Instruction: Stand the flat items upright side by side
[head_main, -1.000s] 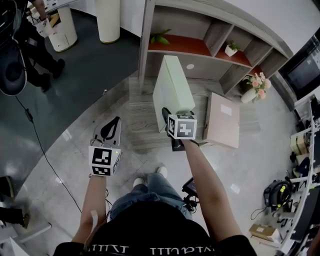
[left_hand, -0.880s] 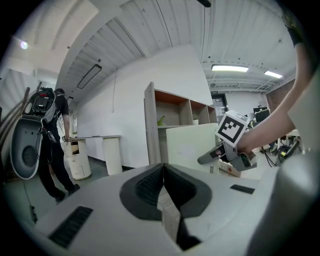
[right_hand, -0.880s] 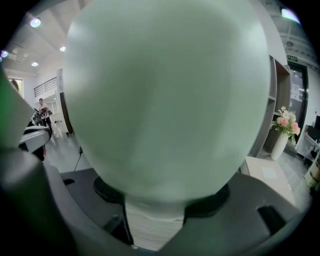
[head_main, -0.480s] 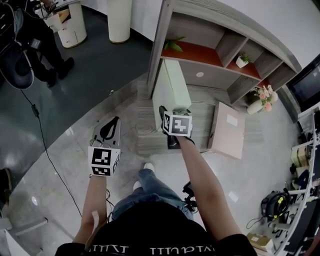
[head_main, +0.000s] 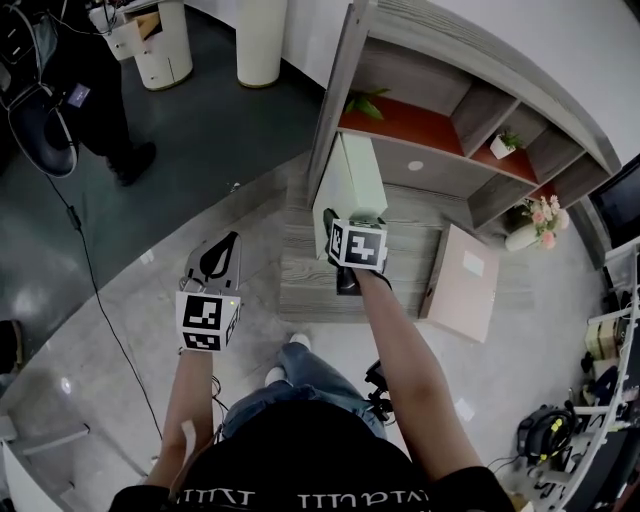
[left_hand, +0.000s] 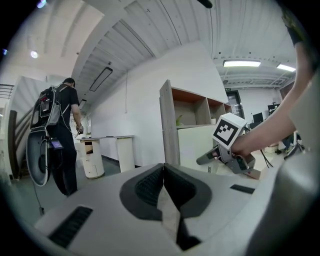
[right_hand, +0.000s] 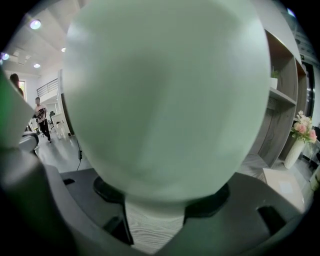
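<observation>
A pale green flat box (head_main: 356, 178) stands upright on its edge over the low wooden platform (head_main: 310, 285), close to the shelf unit's left upright (head_main: 335, 110). My right gripper (head_main: 349, 222) is shut on its near edge; in the right gripper view the green box (right_hand: 165, 90) fills the space between the pads (right_hand: 112, 192). A pink flat box (head_main: 466, 285) lies on the platform to the right, also seen as the pink box (right_hand: 286, 187). My left gripper (head_main: 230, 243) hangs over the floor to the left, shut and empty, its fingertips (left_hand: 158, 175) touching.
The wooden shelf unit (head_main: 470, 95) holds small potted plants (head_main: 365, 103). A vase of flowers (head_main: 535, 222) stands at its right end. A person with a backpack (head_main: 85, 95) stands at the far left by a white cabinet (head_main: 165, 40). A cable (head_main: 95, 300) runs across the floor.
The right gripper has carried the green box closer to the shelf's left upright. The person holding the grippers has stepped forward, and the left gripper came along.
</observation>
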